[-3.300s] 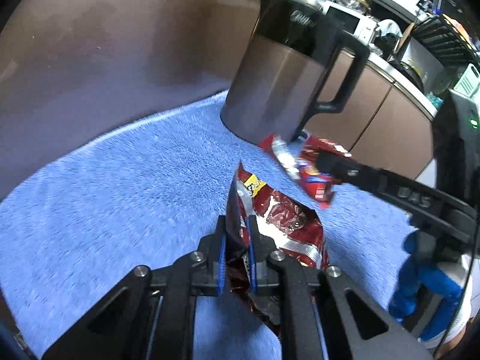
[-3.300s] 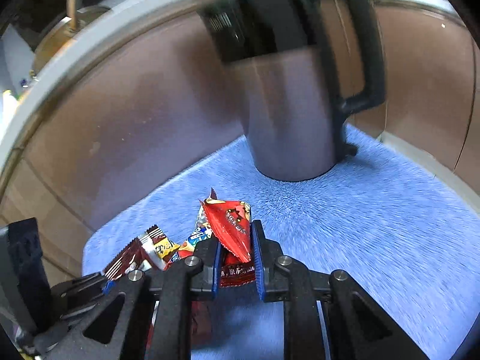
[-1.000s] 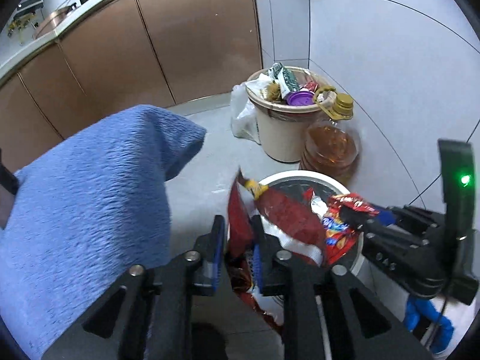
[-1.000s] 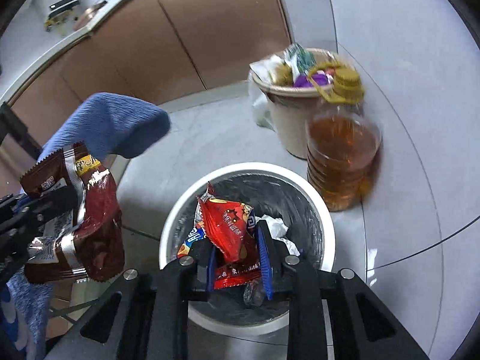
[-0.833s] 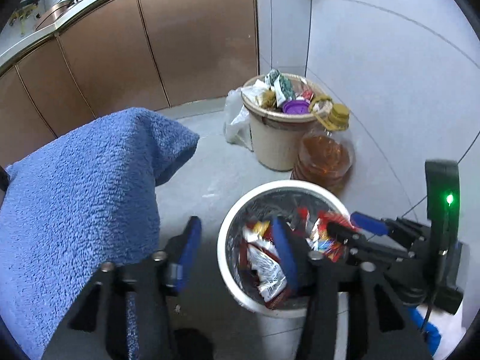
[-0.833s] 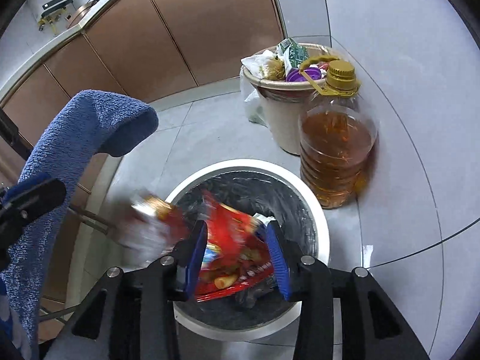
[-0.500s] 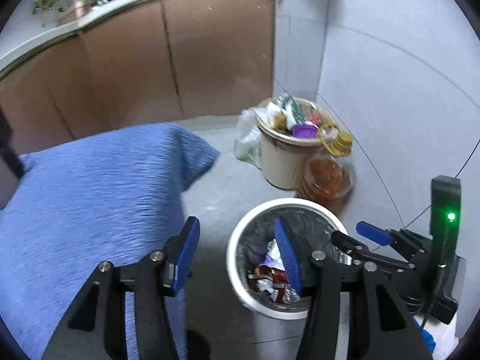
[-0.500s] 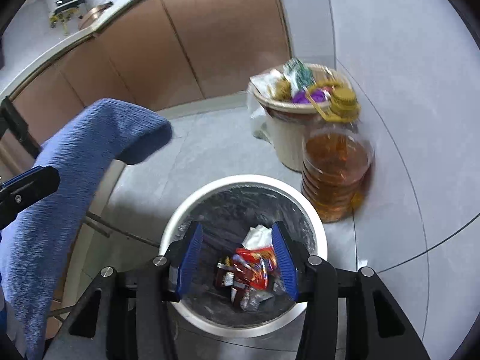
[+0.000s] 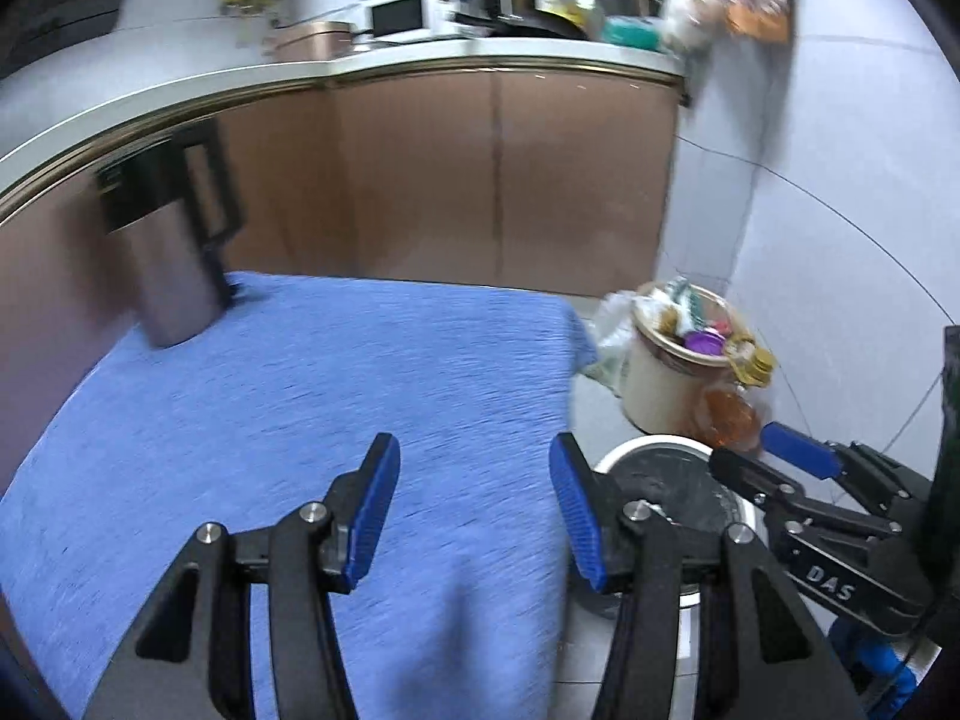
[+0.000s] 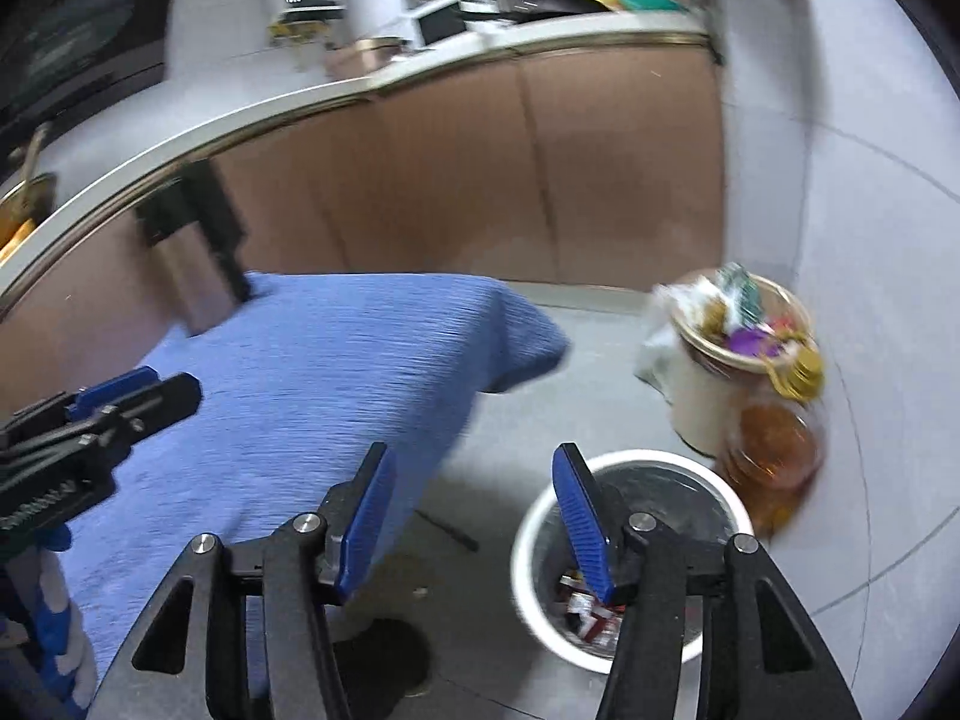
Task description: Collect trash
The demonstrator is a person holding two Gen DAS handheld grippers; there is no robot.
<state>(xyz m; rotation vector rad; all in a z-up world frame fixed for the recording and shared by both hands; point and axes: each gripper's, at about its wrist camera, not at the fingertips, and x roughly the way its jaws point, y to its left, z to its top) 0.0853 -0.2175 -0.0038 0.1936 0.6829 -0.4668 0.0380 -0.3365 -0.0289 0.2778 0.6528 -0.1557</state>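
Note:
The white trash bin (image 10: 540, 516) stands on the floor beside the table, with red snack wrappers (image 10: 591, 615) lying at its bottom. My right gripper (image 10: 471, 519) is open and empty, raised above the floor between the table edge and the bin. My left gripper (image 9: 474, 510) is open and empty over the right part of the blue towel (image 9: 300, 420). In the left wrist view the bin's rim (image 9: 654, 444) shows behind the right gripper (image 9: 774, 462). The left gripper shows at the left edge of the right wrist view (image 10: 138, 396).
A grey jug with a black handle (image 9: 174, 252) stands at the towel's far left corner. A beige bucket full of rubbish (image 10: 714, 384) and an oil bottle (image 10: 774, 450) stand by the wall behind the bin. Brown cabinets (image 9: 480, 180) run behind.
Both grippers opened over the white bin and dropped their wrappers into it. Both have since lifted and swung back left toward the towel-covered table.

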